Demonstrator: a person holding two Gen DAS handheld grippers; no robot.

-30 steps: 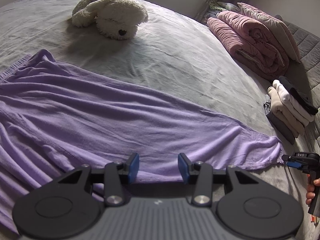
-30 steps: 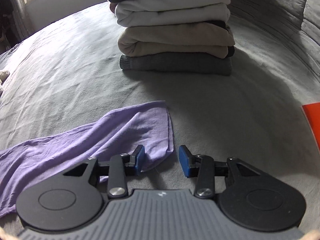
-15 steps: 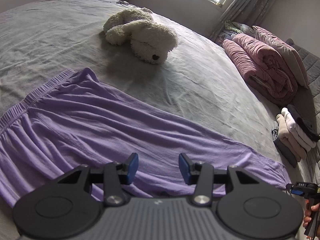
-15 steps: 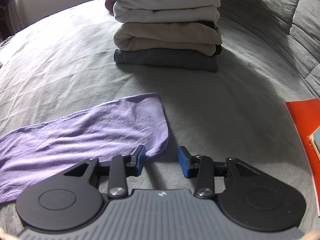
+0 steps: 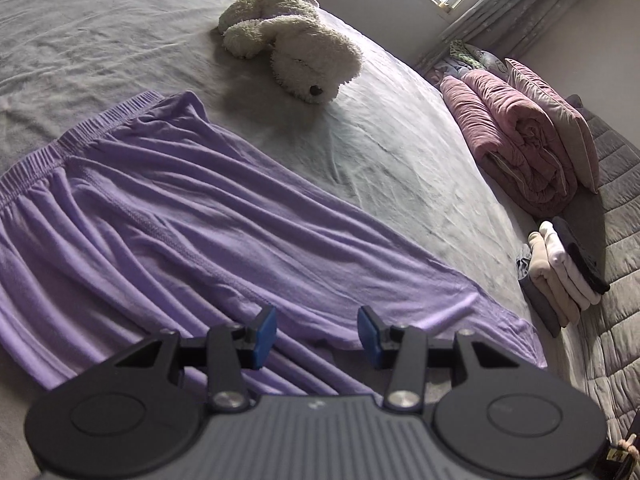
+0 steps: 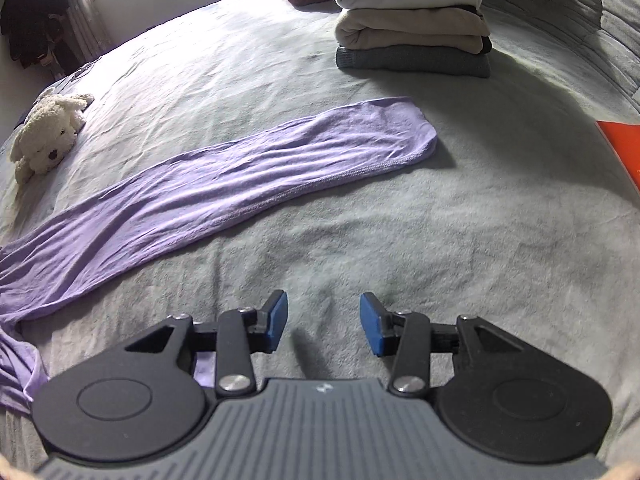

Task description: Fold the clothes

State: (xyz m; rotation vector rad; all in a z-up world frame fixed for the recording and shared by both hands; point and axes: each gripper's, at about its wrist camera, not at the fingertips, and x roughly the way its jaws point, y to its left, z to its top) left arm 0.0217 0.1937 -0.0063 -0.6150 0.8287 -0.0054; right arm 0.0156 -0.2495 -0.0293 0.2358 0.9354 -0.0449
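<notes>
- Purple pants (image 5: 168, 216) lie spread flat on grey bedsheet (image 5: 400, 148), elastic waistband (image 5: 80, 136) at far left in left wrist view, fabric full of long creases.
- One pant leg (image 6: 240, 184) runs diagonally across bed in right wrist view, hem end twd the folded stack, w/ a gap of bare sheet between.
- Left gripper (image 5: 316, 336) hangs over the pants' lower part, jaws spread apart, nothing between the blue pads (image 5: 264, 336); can't tell if pads touch the cloth.
- Right gripper (image 6: 323, 328) over bare sheet, near the leg but clear of it, jaws likewise apart & empty.
- Stack of folded clothes (image 6: 412, 20) sits on bed beyond the leg's hem: grey at bottom, beige, white, then black on top.
- White plush dog (image 5: 292, 44) lies on the sheet beyond the waistband side, well apart from pants.
- Pink rolled duvet (image 5: 516, 148) & pillow (image 5: 560, 116) at far right edge of bed, by the curtains (image 5: 500, 4).
- Orange flat item (image 6: 624, 148) at right edge of right wrist view, partly cut off, can't tell what it is.
- Bit of purple cloth also shows under right gripper's left side, low in frame.
</notes>
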